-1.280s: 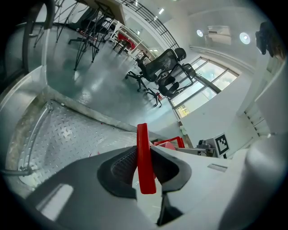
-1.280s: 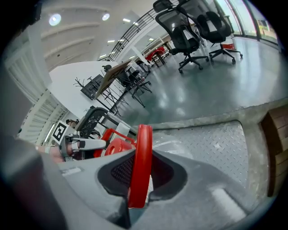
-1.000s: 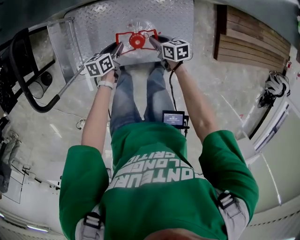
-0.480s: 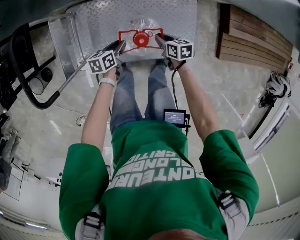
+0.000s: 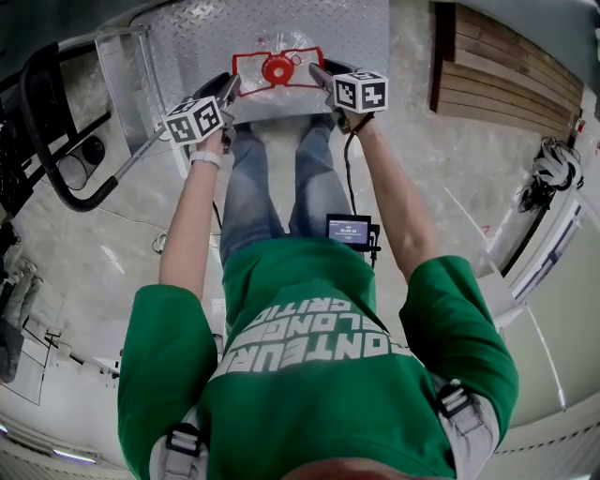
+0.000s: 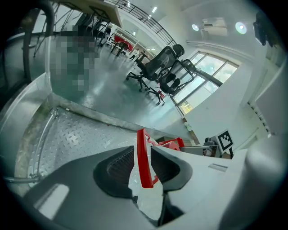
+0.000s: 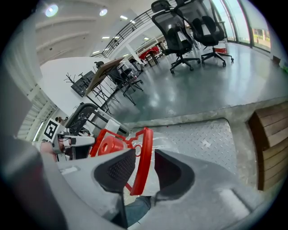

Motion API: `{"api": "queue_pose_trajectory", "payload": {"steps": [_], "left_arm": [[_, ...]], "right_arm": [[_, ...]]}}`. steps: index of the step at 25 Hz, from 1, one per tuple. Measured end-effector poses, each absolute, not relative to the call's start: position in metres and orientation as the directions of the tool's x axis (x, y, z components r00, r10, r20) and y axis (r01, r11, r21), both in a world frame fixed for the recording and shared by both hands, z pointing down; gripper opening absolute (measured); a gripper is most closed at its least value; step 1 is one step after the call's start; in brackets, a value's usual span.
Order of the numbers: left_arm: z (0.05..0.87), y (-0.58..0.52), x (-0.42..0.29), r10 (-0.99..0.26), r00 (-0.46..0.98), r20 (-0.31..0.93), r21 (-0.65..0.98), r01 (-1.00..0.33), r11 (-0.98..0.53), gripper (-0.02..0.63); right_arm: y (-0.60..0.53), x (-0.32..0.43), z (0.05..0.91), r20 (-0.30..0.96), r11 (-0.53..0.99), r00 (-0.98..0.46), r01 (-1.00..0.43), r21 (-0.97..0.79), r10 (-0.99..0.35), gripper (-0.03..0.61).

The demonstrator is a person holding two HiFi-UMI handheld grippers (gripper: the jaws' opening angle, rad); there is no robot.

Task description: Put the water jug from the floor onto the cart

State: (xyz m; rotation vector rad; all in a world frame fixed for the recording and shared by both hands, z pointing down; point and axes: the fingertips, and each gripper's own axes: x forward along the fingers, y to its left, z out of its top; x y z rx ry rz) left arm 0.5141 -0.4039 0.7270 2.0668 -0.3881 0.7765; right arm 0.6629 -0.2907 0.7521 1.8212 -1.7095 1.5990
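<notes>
jug (image 5: 277, 67) on cart (image 5: 352, 28) | left gripper (image 5: 229, 87), right gripper (image 5: 317, 73): jaws just opened round handle (image 6: 142, 161)

Water jug (image 7: 145, 152) largely behind fingers (image 7: 116, 170), screen (image 5: 348, 231) text illegible

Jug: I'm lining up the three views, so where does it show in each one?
Head view: jug at top centre, its red cap seen from above.
Left gripper view: lower centre, one red handle bar upright, close to the camera.
Right gripper view: lower centre-left, cap with a handle bar right of it.
Shared landmark: the cart's diamond-plate deck.
</notes>
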Motion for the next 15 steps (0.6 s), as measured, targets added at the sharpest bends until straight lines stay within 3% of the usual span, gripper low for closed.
{"api": "queue_pose_trajectory", "payload": {"steps": [8, 15], "left_arm": [[0.668, -0.413, 0.490, -0.059, 0.789, 0.612, 0.569, -0.490, -0.660, 0.102], [0.553, -0.385, 0.477, -0.096, 0.855, 0.509, 0.523, -0.397, -0.754, 0.071]], "right_arm": [[-0.262, 0.686, 0.690, 0.736, -0.292, -0.150, -0.852, -0.435, -0.661, 0.118], [-0.232, 0.698, 0.553, 0.654, -0.193, -0.020, -0.948, -0.252, -0.756, 0.115]]}}
